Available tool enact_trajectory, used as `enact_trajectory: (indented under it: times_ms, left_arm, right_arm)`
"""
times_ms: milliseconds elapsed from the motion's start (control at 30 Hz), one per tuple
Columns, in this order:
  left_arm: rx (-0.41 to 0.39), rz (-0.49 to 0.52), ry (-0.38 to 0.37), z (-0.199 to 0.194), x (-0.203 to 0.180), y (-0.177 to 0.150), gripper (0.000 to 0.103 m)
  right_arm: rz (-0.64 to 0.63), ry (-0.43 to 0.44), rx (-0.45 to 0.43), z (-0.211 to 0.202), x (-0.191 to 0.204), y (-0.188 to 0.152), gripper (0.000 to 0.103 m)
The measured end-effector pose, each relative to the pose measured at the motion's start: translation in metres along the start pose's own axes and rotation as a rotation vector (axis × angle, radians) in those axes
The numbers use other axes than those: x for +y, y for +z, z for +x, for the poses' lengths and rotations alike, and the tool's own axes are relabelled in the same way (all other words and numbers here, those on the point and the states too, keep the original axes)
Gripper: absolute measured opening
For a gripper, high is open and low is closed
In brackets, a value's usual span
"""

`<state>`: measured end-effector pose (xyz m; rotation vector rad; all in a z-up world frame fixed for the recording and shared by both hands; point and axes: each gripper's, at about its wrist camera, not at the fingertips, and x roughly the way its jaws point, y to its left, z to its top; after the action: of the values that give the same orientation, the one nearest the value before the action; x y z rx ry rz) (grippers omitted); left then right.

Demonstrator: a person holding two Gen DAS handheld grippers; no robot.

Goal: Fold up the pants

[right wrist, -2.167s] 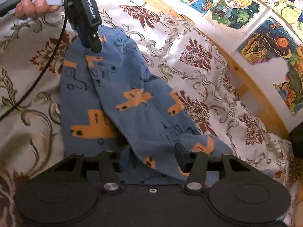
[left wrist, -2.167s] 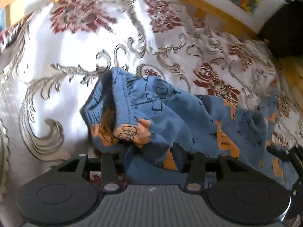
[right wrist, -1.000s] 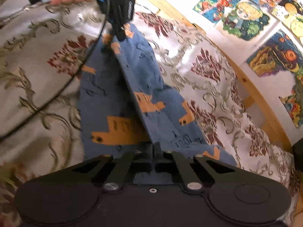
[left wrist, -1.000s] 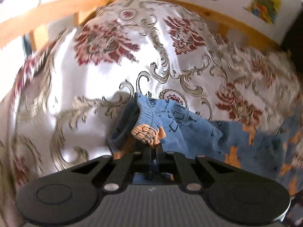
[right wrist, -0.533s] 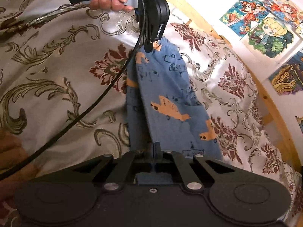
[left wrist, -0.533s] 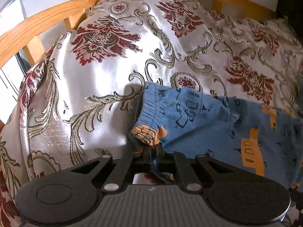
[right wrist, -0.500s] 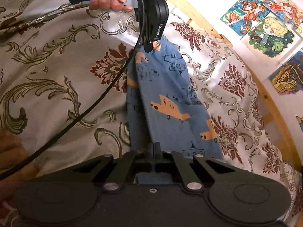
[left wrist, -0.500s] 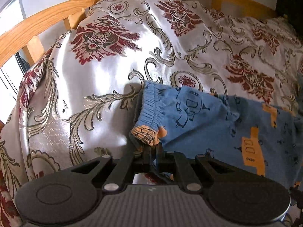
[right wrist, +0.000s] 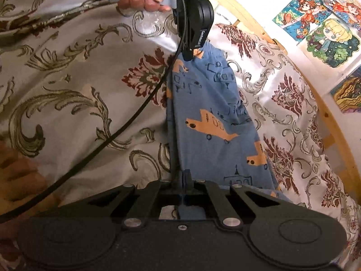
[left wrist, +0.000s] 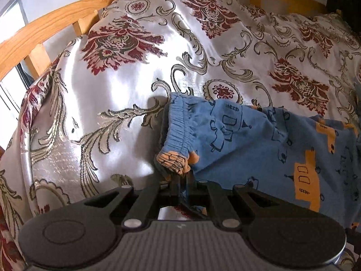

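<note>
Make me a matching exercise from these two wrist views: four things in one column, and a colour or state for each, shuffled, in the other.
Things
1. pants
2. bed rail
3. left tongs
4. bedspread

Colour or state
A. light wood
B. shut on the waistband corner
C. blue with orange vehicle prints
D. cream satin with dark red floral motifs

Pairs: 1-C, 2-A, 3-B, 4-D. The right tongs are shut on the pants' other end, so the cloth spans between the two.
</note>
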<state>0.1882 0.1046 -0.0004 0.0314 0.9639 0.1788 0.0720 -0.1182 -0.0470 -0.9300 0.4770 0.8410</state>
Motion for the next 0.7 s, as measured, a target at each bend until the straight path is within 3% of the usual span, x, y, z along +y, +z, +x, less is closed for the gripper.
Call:
enact_trajectory:
  times_ms: [67, 133, 267, 367, 433, 500, 600, 700]
  left_arm:
    - [0.002, -0.004, -0.002, 0.001, 0.000, -0.001, 0.009]
    - [0.010, -0.026, -0.011, -0.002, 0.001, -0.002, 0.013]
    - [-0.027, -0.056, -0.028, -0.018, -0.003, -0.012, 0.032]
    - [-0.091, -0.032, -0.064, -0.034, -0.018, -0.019, 0.037]
    - [-0.140, 0.012, -0.105, -0.044, -0.033, -0.025, 0.045]
    - [-0.189, 0.085, -0.169, -0.053, -0.055, -0.031, 0.064]
    - [-0.227, 0.232, -0.267, -0.062, -0.095, -0.037, 0.070]
    - [-0.255, 0.383, -0.344, -0.068, -0.137, -0.043, 0.076]
  right_arm:
    - [-0.012, -0.002, -0.005, 0.000, 0.000, -0.001, 0.003]
    - [-0.001, 0.001, -0.022, -0.005, -0.004, -0.001, 0.014]
    - [0.107, 0.016, -0.023, -0.022, -0.028, -0.006, 0.048]
    - [0.231, 0.006, 0.010, -0.035, -0.051, -0.015, 0.055]
    - [0.335, -0.047, 0.045, -0.044, -0.066, -0.025, 0.064]
    - [0.474, -0.111, 0.080, -0.056, -0.081, -0.040, 0.082]
    - [0.697, -0.197, 0.129, -0.073, -0.101, -0.074, 0.100]
    - [0.888, -0.256, 0.183, -0.083, -0.120, -0.111, 0.101]
